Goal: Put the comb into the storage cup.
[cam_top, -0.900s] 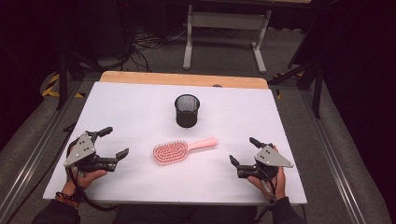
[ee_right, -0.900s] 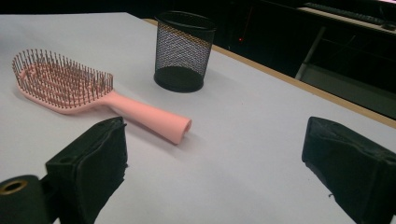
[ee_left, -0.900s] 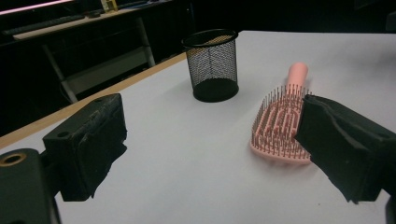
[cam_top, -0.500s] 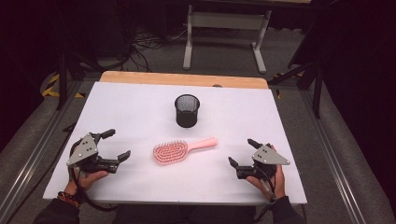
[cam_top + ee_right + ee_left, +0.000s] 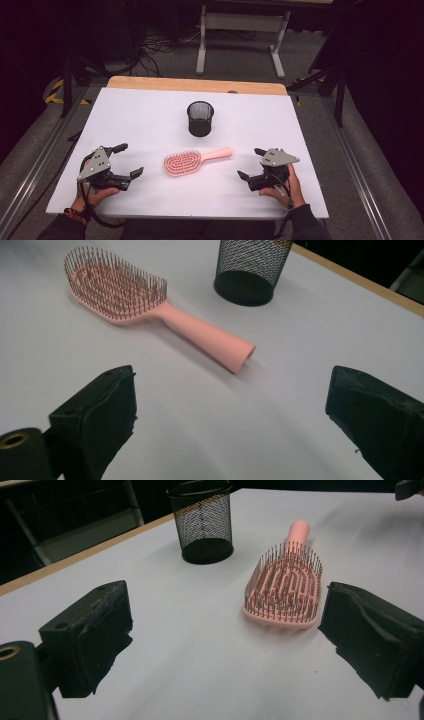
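Pink hairbrush [image 5: 183, 163] with pink bristles; black mesh cup [image 5: 200, 118]; white table top [image 5: 150, 120] edged in pale wood at the far side; black gripper jaws under grey plates; floor probably grey.

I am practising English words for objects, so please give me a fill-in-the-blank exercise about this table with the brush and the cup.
1. The hairbrush on the table is ____ in colour.
2. The brush lies with its bristles pointing ____.
3. The black mesh cup stands ____ the brush, on the far side from the person.
4. The left gripper and the right gripper both have ____ jaws, holding nothing.

Missing words: pink; up; behind; open
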Available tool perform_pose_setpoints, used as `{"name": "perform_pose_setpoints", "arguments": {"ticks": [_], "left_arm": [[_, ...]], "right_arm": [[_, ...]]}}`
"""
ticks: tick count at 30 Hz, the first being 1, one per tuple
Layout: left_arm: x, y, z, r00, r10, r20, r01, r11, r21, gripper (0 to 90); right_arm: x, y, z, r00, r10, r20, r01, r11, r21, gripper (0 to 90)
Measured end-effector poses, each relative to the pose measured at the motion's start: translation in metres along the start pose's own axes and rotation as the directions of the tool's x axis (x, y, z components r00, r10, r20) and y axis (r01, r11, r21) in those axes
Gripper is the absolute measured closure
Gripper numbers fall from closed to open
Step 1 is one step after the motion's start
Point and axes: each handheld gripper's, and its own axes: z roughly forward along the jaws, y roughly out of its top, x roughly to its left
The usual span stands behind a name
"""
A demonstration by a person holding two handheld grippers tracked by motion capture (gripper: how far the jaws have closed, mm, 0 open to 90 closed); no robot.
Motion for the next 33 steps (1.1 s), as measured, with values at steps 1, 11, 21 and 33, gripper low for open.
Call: {"name": "perform_pose_setpoints", "arguments": {"ticks": [1, 11, 21, 33], "left_arm": [[0.0, 0.0, 0.0, 1.0, 0.0, 0.002, 0.0, 1.0, 0.002, 7.2], [-0.001, -0.002, 0.002, 0.9999, -0.002, 0.01, 0.001, 0.9997, 0.024, 7.1], [-0.002, -0.004, 0.007, 0.9995, 0.009, 0.031, -0.011, 0.9987, 0.049, 7.1], [-0.003, -0.004, 0.009, 0.999, 0.019, 0.041, -0.022, 0.9972, 0.071, 7.2]], "right_arm": [[0.0, 0.003, 0.003, 0.9999, -0.008, -0.008, 0.008, 1.0, 0.009, 6.7], [-0.001, 0.044, 0.035, 0.9877, -0.108, -0.112, 0.121, 0.987, 0.108, 8.9], [0.003, 0.069, 0.064, 0.9602, -0.193, -0.202, 0.232, 0.953, 0.195, 12.1], [0.006, 0.078, 0.1, 0.9338, -0.231, -0.274, 0.307, 0.909, 0.282, 20.6]]}}
